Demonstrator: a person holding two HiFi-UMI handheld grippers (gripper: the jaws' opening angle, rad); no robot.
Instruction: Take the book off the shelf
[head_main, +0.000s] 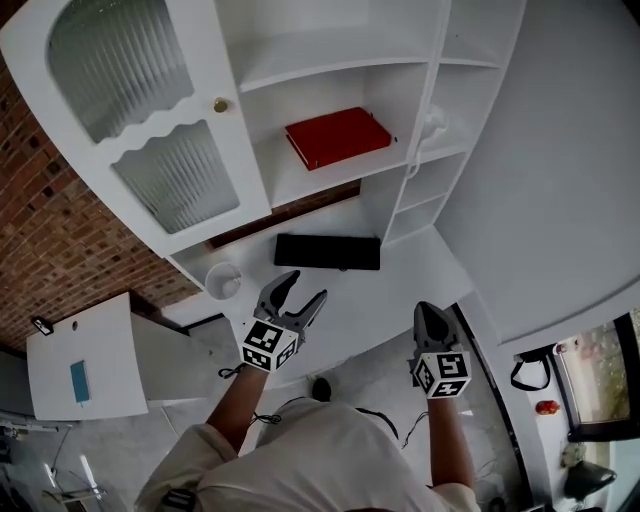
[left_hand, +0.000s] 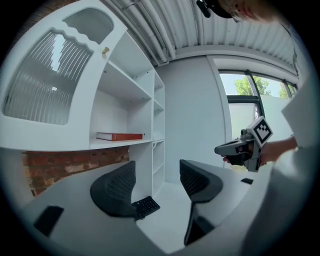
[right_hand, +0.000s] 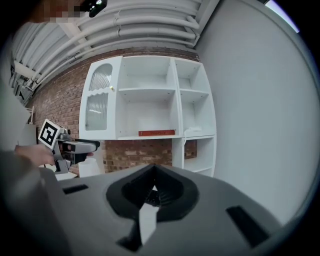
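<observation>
Red book (head_main: 338, 137) lies flat on the lowest shelf of the middle bay of the white cabinet (head_main: 330, 62), just right of the ribbed-glass door (head_main: 150, 110). Nothing touches it, and both of your tools are well apart from it.

Your left gripper (head_main: 305, 288) hangs over the white desk (head_main: 400, 285) with its jaws spread wide. Nothing sits between them. In the left gripper view the black keyboard (head_main: 327, 251) shows beyond the gap, lying on the desk below the book's shelf.

Your right gripper (head_main: 430, 312) is held further right, near the desk's edge. Its own view shows the jaws pressed together with nothing in them, pointing toward the cabinet.

White cup (head_main: 222, 281) stands on the desk to the left of the keyboard. Brick wall (head_main: 50, 220) shows behind the cabinet.
</observation>
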